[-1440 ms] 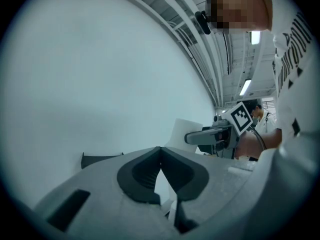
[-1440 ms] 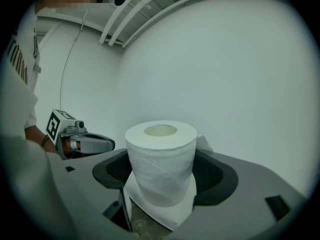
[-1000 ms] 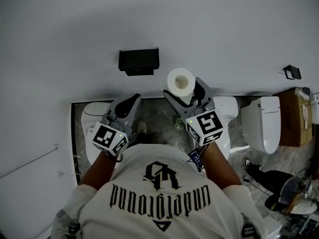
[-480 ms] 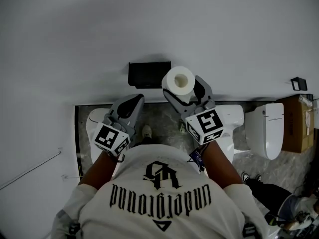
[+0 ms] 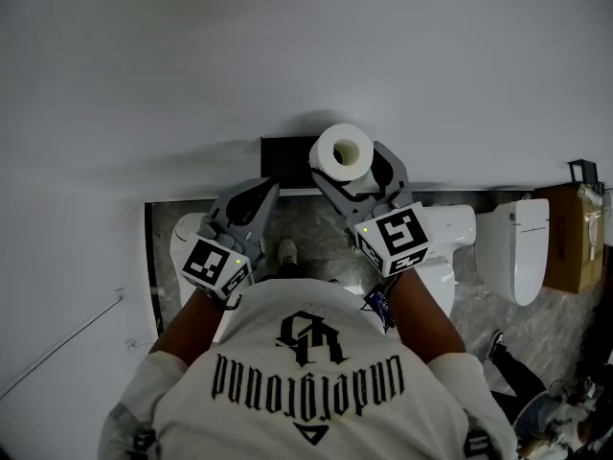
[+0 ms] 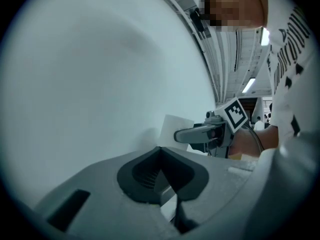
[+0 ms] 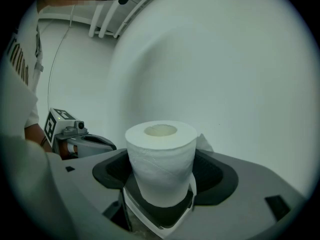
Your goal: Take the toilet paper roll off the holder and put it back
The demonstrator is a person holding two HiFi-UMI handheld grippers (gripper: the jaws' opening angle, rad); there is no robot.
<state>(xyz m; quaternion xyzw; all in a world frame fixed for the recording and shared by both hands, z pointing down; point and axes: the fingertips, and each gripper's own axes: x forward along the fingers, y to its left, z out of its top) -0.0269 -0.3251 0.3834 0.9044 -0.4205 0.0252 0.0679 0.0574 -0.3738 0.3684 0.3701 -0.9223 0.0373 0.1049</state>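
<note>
A white toilet paper roll (image 5: pixel 342 153) stands upright between the jaws of my right gripper (image 5: pixel 351 169), which is shut on it. In the right gripper view the roll (image 7: pixel 161 159) fills the gap between the dark pads, its core hole facing up and a loose sheet corner behind it. The black holder (image 5: pixel 284 158) is fixed to the white wall; the roll covers its right end. My left gripper (image 5: pixel 263 193) is shut on nothing, below the holder's left part. From the left gripper view its jaws (image 6: pixel 161 156) meet, with the roll (image 6: pixel 172 128) beyond them.
The white wall (image 5: pixel 287 56) is close ahead. Below are white toilets (image 5: pixel 452 226) (image 5: pixel 517 247) (image 5: pixel 185 247) on a grey stone floor, and a cardboard box (image 5: pixel 565 242) at far right. A shoe (image 5: pixel 285 251) shows between the grippers.
The right gripper has carried the roll up and left toward the holder, from apart from it to overlapping its right end. The left gripper stayed shut beside it.
</note>
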